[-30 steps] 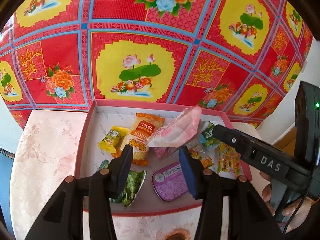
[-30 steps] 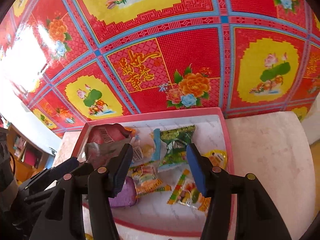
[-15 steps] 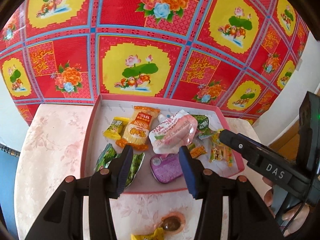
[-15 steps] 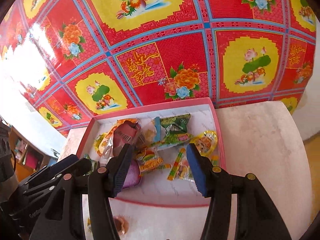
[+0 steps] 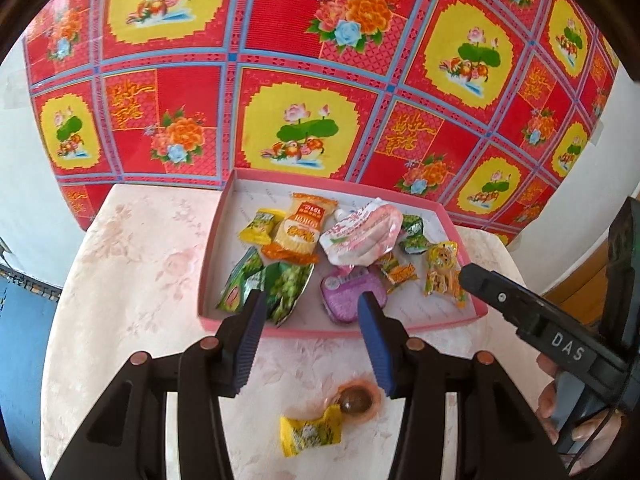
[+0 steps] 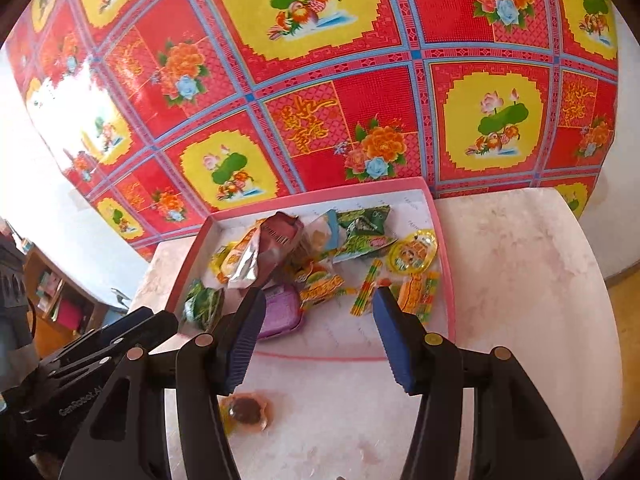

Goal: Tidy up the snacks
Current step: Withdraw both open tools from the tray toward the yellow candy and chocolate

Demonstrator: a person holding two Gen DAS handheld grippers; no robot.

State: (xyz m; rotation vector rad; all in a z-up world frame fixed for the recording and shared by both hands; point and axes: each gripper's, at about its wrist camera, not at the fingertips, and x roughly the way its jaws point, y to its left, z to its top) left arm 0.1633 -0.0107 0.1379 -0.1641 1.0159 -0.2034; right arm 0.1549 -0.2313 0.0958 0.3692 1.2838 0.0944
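Hovering over pale floral tablecloth [image 5: 132,248], left gripper [image 5: 310,320] wide open, holding nothing; right gripper [image 6: 318,322] likewise spread, empty. Shallow pink-rimmed cardboard tray [image 5: 448,216] sat ahead of both, holding loose snack packets: orange-yellow packet [image 5: 298,228], crumpled pink-white pouch [image 5: 362,236], purple tin [image 5: 354,296]. Yellow wrapped candy [image 5: 310,432] and round brown jelly cup [image 5: 356,400] lay on cloth outside tray, touching each other.

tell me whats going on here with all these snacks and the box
A person holding a gripper in each hand is sorting snacks into a shallow pink box on a pale table. Most packets already lie in the box, among them a pink pouch and a purple tin. Both the left gripper and right gripper are open and empty. A yellow candy and a jelly cup remain outside the box.
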